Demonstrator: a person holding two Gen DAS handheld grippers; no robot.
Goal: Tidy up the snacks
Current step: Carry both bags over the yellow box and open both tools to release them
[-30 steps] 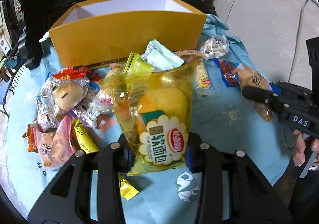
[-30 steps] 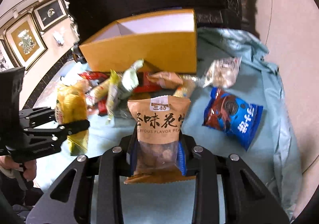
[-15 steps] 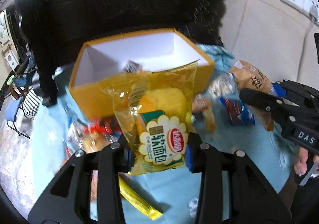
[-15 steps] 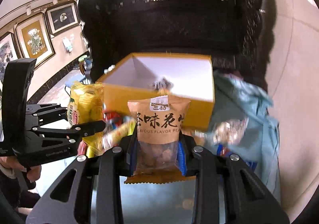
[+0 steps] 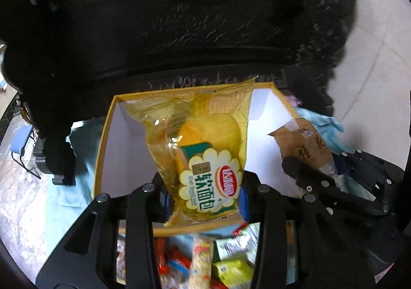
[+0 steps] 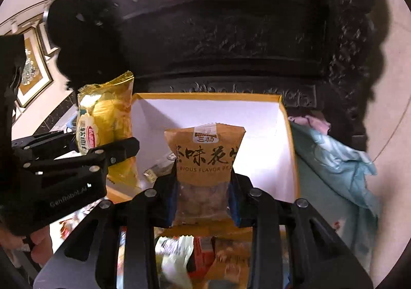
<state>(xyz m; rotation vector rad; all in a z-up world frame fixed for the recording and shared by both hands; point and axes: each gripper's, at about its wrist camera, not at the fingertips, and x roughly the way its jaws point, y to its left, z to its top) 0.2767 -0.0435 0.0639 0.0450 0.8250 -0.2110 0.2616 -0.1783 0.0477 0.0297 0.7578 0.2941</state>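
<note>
My left gripper (image 5: pixel 204 201) is shut on a yellow soft-bread packet (image 5: pixel 205 158) and holds it over the open yellow box (image 5: pixel 102 140) with a white inside. My right gripper (image 6: pixel 204 204) is shut on a brown peanut bag (image 6: pixel 205 150) and holds it over the same box (image 6: pixel 287 129). The peanut bag (image 5: pixel 305 142) and right gripper (image 5: pixel 316 181) show at the right in the left wrist view. The bread packet (image 6: pixel 108 119) and left gripper (image 6: pixel 77 160) show at the left in the right wrist view. A small wrapped snack (image 6: pixel 156 170) lies inside the box.
Several loose snack packets (image 5: pixel 205 258) lie on the light blue cloth (image 6: pixel 334 165) in front of the box, below both grippers. Dark carved wooden furniture (image 6: pixel 231 32) stands right behind the box. Tiled floor (image 5: pixel 372 45) lies to the right.
Both grippers have risen from the table and moved forward with their packets. They now hang over the box opening, where before they were in front of it.
</note>
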